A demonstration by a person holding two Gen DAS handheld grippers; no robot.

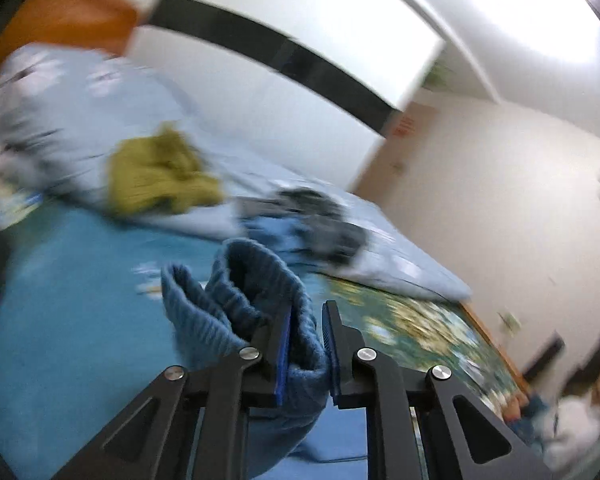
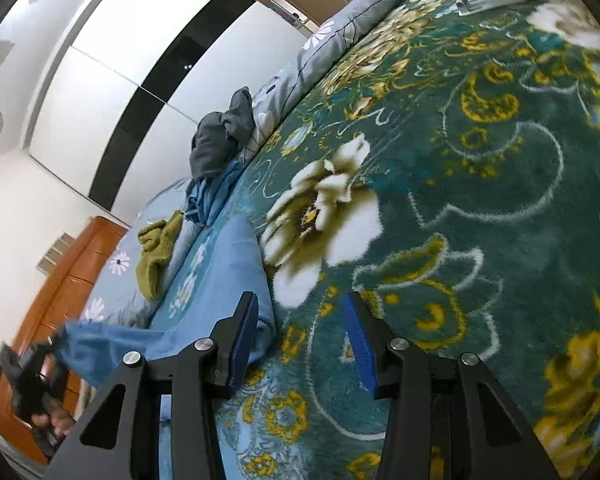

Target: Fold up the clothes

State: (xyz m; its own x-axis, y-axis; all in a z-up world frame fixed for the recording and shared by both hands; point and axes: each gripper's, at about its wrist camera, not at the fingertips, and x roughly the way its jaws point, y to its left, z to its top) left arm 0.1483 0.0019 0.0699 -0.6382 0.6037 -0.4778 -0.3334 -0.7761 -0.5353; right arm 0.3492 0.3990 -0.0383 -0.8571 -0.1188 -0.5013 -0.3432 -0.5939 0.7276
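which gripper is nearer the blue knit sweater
Left. The left gripper is clamped on the blue knit sweater; the right gripper hangs open over the floral blanket, apart from it.

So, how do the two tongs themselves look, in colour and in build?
Both the left tongs and the right tongs are matte black linkage arms with triangular cut-outs and round silver pivot bolts. Each finger carries a flat, ribbed blue pad. No cables or markings show.

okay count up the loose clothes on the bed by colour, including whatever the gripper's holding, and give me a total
Blue: 2, the blue knit garment clamped in the left gripper, and a blue garment by the quilt
Olive-green: 1, the olive-green knit
Dark grey: 1, the dark grey garment
Total: 4
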